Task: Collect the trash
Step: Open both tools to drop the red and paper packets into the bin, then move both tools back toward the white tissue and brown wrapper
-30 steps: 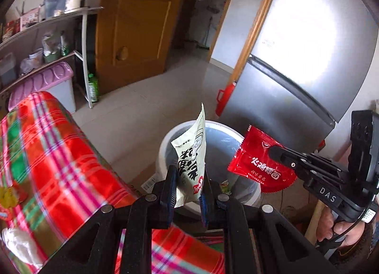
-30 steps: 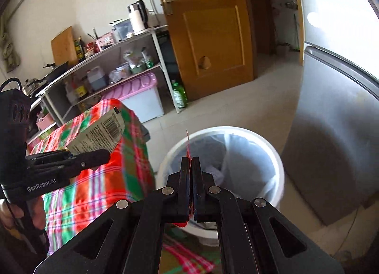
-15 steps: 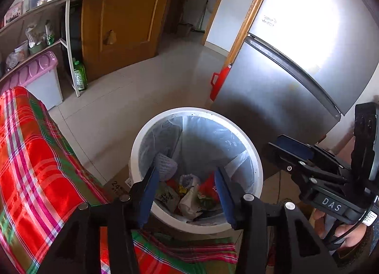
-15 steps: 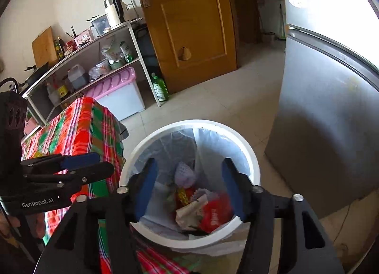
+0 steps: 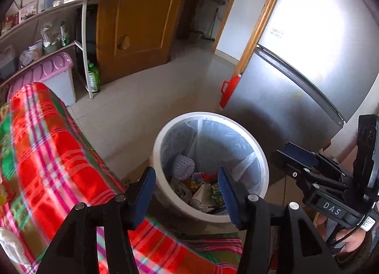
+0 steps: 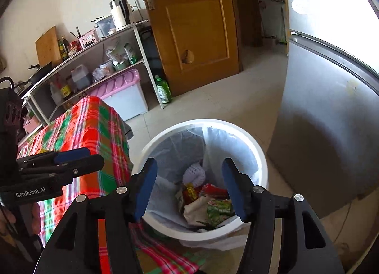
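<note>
A white bin lined with a clear bag stands on the floor below both grippers. Several wrappers lie in its bottom, among them red and green packets and a white knitted ball. My left gripper hangs over the bin's near rim, its jaws opening with nothing between them. My right gripper is open and empty over the same bin. Each gripper shows in the other's view: the right gripper at the right, the left gripper at the left. A white crumpled scrap lies on the tablecloth.
A table under a red-green plaid cloth borders the bin on the left. A silver fridge stands close on the right, with a red container beside it. Farther back are a shelf, a pink-lidded box, a green bottle and a wooden door.
Both grippers went from shut to open. The white snack packet left the left gripper and the red packet left the right one. Both views now look down into the bin.
</note>
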`<state>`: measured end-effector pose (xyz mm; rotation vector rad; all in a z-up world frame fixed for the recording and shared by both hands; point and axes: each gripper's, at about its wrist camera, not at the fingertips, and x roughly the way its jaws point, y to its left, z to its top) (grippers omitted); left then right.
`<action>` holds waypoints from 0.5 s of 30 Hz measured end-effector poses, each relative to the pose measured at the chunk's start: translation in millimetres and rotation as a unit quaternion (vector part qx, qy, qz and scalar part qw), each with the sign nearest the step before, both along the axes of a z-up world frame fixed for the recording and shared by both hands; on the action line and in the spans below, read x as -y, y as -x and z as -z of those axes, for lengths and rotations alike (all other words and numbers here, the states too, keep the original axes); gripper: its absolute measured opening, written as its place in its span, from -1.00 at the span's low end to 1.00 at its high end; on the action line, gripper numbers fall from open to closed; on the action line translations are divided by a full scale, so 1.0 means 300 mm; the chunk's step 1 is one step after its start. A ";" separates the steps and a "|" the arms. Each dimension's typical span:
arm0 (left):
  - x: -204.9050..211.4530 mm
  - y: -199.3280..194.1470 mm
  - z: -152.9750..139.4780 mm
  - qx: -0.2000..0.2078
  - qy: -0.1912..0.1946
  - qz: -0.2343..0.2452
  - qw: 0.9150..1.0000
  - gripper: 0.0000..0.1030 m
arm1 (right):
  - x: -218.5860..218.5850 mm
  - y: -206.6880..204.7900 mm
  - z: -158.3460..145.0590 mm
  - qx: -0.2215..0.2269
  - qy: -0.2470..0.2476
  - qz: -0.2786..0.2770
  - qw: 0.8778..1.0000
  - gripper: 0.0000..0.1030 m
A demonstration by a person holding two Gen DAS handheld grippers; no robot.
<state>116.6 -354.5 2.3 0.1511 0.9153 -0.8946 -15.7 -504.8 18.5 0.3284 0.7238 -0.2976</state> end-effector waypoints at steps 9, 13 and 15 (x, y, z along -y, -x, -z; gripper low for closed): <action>-0.217 0.009 -0.075 0.032 0.017 -0.052 0.998 0.21 | -0.134 -0.011 -0.060 0.019 0.016 -0.022 0.999 0.12; -0.325 0.005 -0.089 0.039 0.019 -0.078 0.996 0.21 | -0.212 -0.039 -0.082 0.027 0.018 -0.047 0.998 0.13; -0.371 0.004 -0.091 0.041 0.016 -0.089 0.995 0.21 | -0.256 -0.062 -0.084 0.030 0.016 -0.062 0.997 0.13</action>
